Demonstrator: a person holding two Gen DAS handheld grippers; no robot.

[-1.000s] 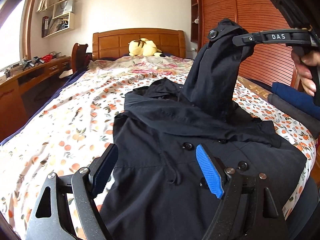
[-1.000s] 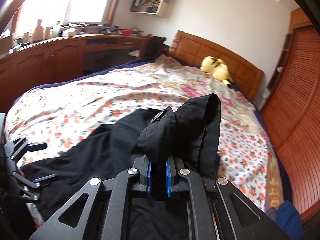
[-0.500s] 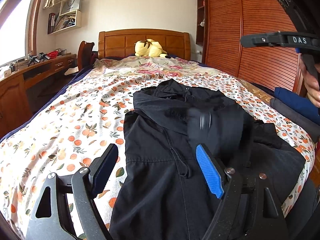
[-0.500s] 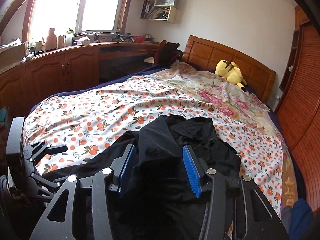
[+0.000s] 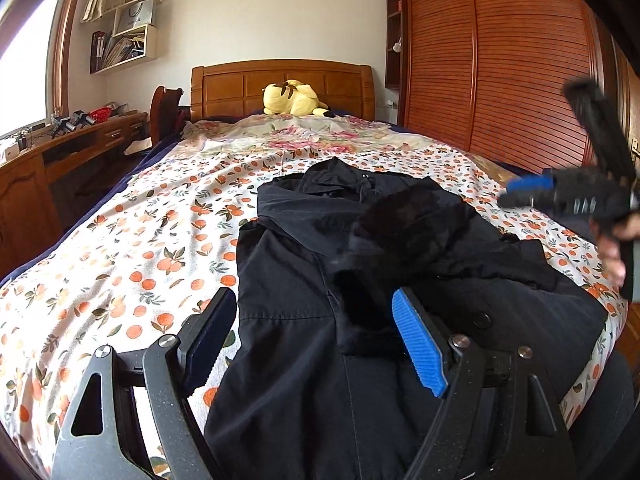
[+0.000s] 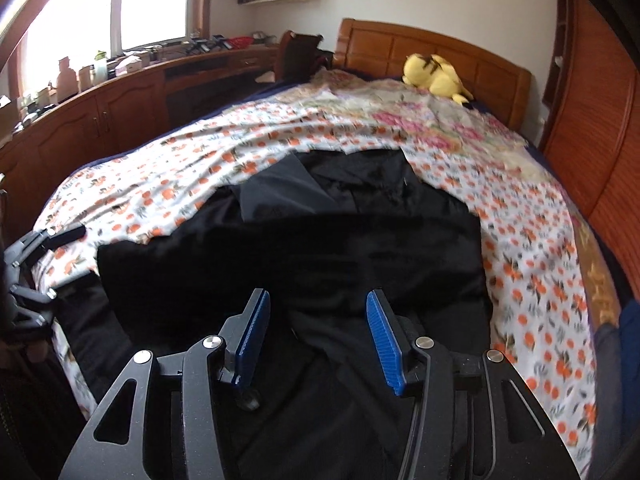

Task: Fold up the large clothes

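**Both grippers held wide over the black coat on the bed**

Taking the black coat (image 5: 304,320) as the landmark: it lies spread on the flower-print bedspread (image 5: 132,248), collar toward the wooden headboard (image 5: 280,88), hem at the near edge of the bed, with one sleeve (image 5: 424,224) lying bunched across its chest.

On the coat's left side, the left gripper (image 5: 316,336) is held low over the hem, pointing up the bed toward the headboard. Its jaws are spread wide and grip nothing; the dark pad sits over the coat's left edge, the blue pad (image 5: 418,346) over its middle.

Over the coat's right side, the right gripper (image 6: 316,336) is raised above the fabric, also aimed toward the headboard. Its two blue pads stand far apart with nothing between them. From the left wrist view it shows blurred at the coat's right, a hand (image 5: 616,248) around its grip.

Beyond the coat's collar, a yellow plush toy (image 5: 294,98) rests against the headboard.
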